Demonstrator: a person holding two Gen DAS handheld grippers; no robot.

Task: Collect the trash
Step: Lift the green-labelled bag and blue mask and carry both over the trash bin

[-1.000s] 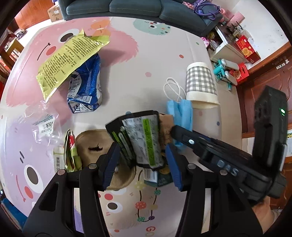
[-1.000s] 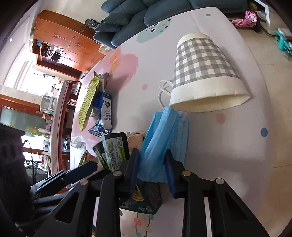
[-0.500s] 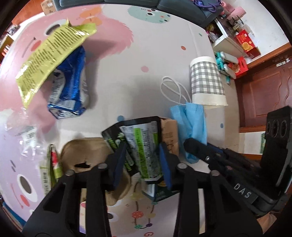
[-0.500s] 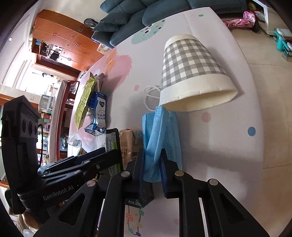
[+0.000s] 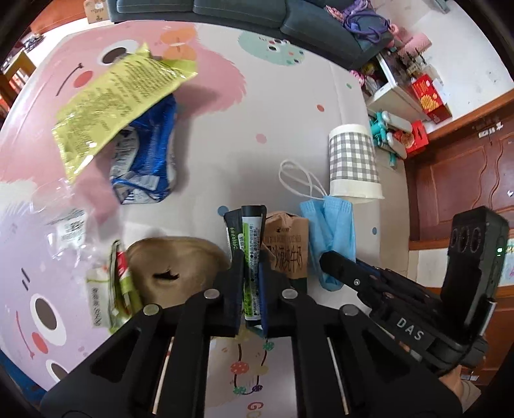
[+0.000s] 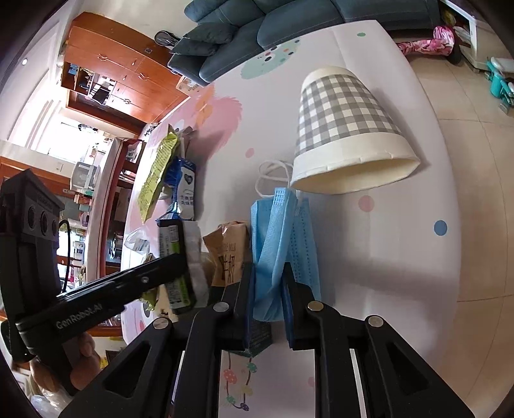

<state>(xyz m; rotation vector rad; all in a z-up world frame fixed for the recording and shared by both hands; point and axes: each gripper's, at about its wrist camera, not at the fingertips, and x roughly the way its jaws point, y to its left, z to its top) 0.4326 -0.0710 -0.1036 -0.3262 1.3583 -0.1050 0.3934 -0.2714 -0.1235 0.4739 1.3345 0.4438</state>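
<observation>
My left gripper (image 5: pixel 250 273) is shut on a black and green wrapper (image 5: pixel 249 238), pinched flat and upright between its pads. My right gripper (image 6: pixel 268 289) is shut on a blue face mask (image 6: pixel 279 231), whose white ear loops (image 6: pixel 268 175) trail toward a grey checked paper cup (image 6: pixel 343 128) lying on its side. Between the two sits a brown milk carton (image 5: pixel 286 244), also in the right wrist view (image 6: pixel 229 254). The right gripper (image 5: pixel 327 260) shows in the left wrist view beside the mask (image 5: pixel 331 231).
On the play mat (image 5: pixel 225 135) lie a yellow-green bag (image 5: pixel 119 93), a blue and white pouch (image 5: pixel 144 160), a clear plastic wrapper (image 5: pixel 61 225), a small green and red packet (image 5: pixel 112 289) and a tan flat piece (image 5: pixel 173 267). A sofa (image 5: pixel 225 9) and wooden cabinets (image 5: pixel 456 180) border the mat.
My left gripper closed from wide apart onto the black and green wrapper, folding it narrow. My right gripper tightened on the blue mask and lifted its near end.
</observation>
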